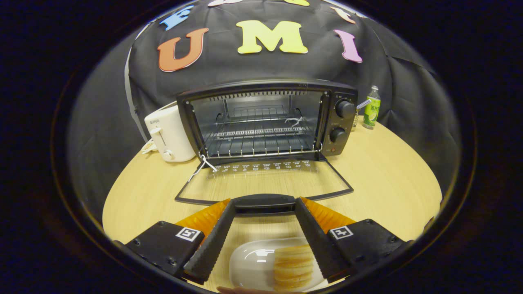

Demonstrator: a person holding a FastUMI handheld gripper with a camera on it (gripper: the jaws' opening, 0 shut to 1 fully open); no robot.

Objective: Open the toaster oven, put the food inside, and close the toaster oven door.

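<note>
wooden tabletop runs out to a black cloth wall, and everything sits on it. far left, a white toaster stands just beside the toaster oven, whose glass door already lies folded down flat toward the gripper, leaving the wire rack bare. a green bottle stands far right, past the oven's knobs. near, the gripper is spread wide and holds nothing, its tips just at the door handle. nearer still, between the fingers, a white plate carries the food, a stack of pale rounds toward its right side. judging from this, the pick-up comes next. the stack looks loose, so a squeeze off-centre could topple or scatter the rounds, and a low carry might knock the open door's edge.
</note>
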